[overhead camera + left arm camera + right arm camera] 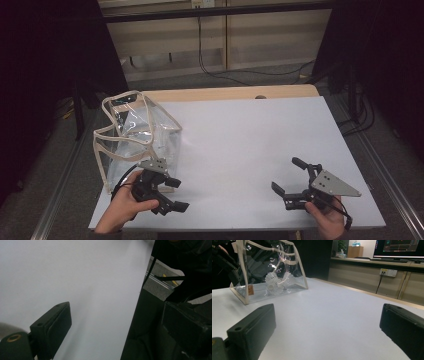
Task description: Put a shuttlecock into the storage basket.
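A clear plastic bag (137, 135) with beige trim stands upright at the left of the white table (240, 145). In the right gripper view the bag (269, 270) holds white shuttlecocks (275, 281) on its bottom. My left gripper (176, 194) rests just in front of the bag, held in a hand, with its jaws apart and nothing between them. Its own view has the left gripper (117, 327) open over the table's near edge. My right gripper (286, 175) sits low at the front right, open and empty, pointing left toward the bag. In its own view the right gripper (327, 332) frames bare table.
A wooden strip (235, 93) runs along the table's far edge. Behind it are a wooden cabinet (225, 35) and black cables (235, 75) on the floor. A monitor (399, 246) and a wall socket (388, 272) lie far off.
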